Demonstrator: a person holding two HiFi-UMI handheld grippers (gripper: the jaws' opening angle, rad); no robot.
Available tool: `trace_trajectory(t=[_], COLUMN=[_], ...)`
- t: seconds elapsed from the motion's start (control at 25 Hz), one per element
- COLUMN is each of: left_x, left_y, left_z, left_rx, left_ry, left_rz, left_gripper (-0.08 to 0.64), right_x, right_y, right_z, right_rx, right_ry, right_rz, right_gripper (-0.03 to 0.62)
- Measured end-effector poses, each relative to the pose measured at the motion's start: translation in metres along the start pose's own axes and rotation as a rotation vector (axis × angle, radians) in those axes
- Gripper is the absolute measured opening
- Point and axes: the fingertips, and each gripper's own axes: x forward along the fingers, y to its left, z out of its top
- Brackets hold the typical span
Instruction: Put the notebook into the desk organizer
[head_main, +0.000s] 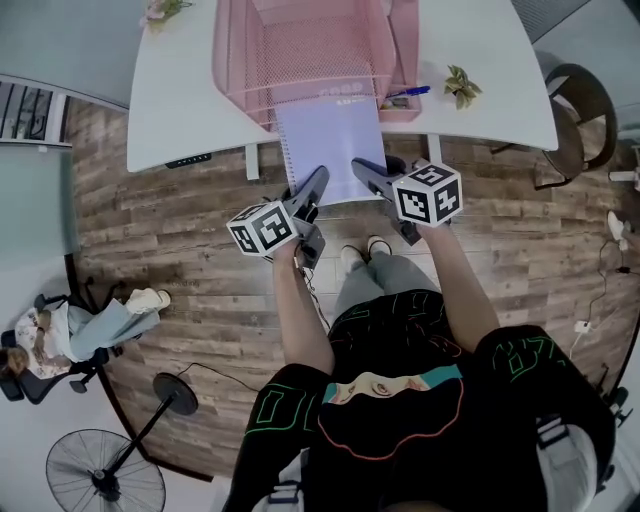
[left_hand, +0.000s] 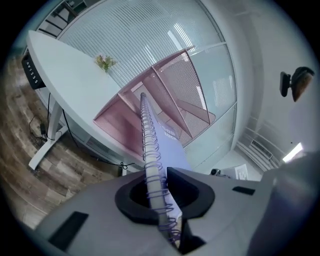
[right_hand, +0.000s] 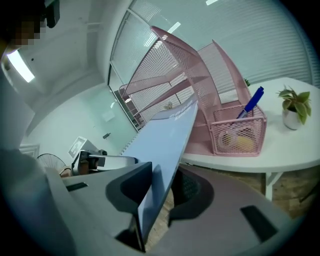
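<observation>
the notebook (head_main: 330, 150) is held in the air just off the desk's (head_main: 180, 100) near edge, its far end reaching the front rim of the pink desk organizer (head_main: 238, 60); the left gripper (head_main: 312, 190) pinches its spiral-bound side and the right gripper (head_main: 366, 172) clamps the opposite side, both jaws narrow on it; the approach looks mostly done; sliding it into a slot and letting go remain

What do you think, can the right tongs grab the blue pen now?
Probably not yet. The right tongs are shut on the notebook, which fills them. The pen stands uncovered in the pink basket, off to the side.
</observation>
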Motion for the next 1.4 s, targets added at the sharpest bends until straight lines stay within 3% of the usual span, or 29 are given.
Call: trace_trajectory(t=[0.32, 0.4, 0.44, 0.56, 0.8, 1.0, 1.08, 1.16, 1.24, 1.32, 1.4], left_x=[0.021, 0.026, 0.03, 0.041, 0.036, 0.042, 0.046, 0.05, 0.052, 0.053, 0.053], left_y=[-0.003, 0.004, 0.009, 0.017, 0.0, 0.007, 0.013, 0.016, 0.018, 0.017, 0.016], left_z=[0.02, 0.031, 0.04, 0.058, 0.051, 0.063, 0.07, 0.075, 0.076, 0.076, 0.076], left_rx=[-0.041, -0.076, -0.098, -0.125, -0.083, -0.079, -0.096, -0.108, -0.105, -0.091, -0.078], left_ry=[0.002, -0.025, -0.039, -0.046, 0.004, 0.022, 0.005, 0.0, 0.004, 0.011, 0.02], left_rz=[-0.076, -0.085, -0.091, -0.106, -0.128, -0.134, -0.128, -0.124, -0.123, -0.127, -0.134], left_gripper=[0.058, 0.057, 0.057, 0.076, 0.086, 0.089, 0.084, 0.084, 0.088, 0.091, 0.094], right_x=[-0.002, 0.003, 0.008, 0.011, -0.017, -0.023, -0.029, -0.031, -0.028, -0.02, -0.006], right_y=[-0.013, -0.016, -0.02, -0.03, -0.01, -0.011, -0.013, -0.004, 0.014, 0.028, 0.035], right_z=[0.023, 0.025, 0.027, 0.038, 0.041, 0.046, 0.042, 0.033, 0.024, 0.016, 0.006], right_rx=[-0.107, -0.145, -0.16, -0.202, -0.355, -0.381, -0.453, -0.62, -0.758, -0.814, -0.833], right_ry=[-0.01, 0.042, 0.065, 0.074, 0.095, 0.1, 0.152, 0.258, 0.352, 0.398, 0.428], right_rz=[-0.074, -0.067, -0.064, -0.088, -0.152, -0.14, -0.158, -0.158, -0.123, -0.084, -0.058], right_gripper=[0.131, 0.271, 0.29, 0.29, 0.29, 0.29, 0.29, 0.283, 0.192, 0.088, 0.075])
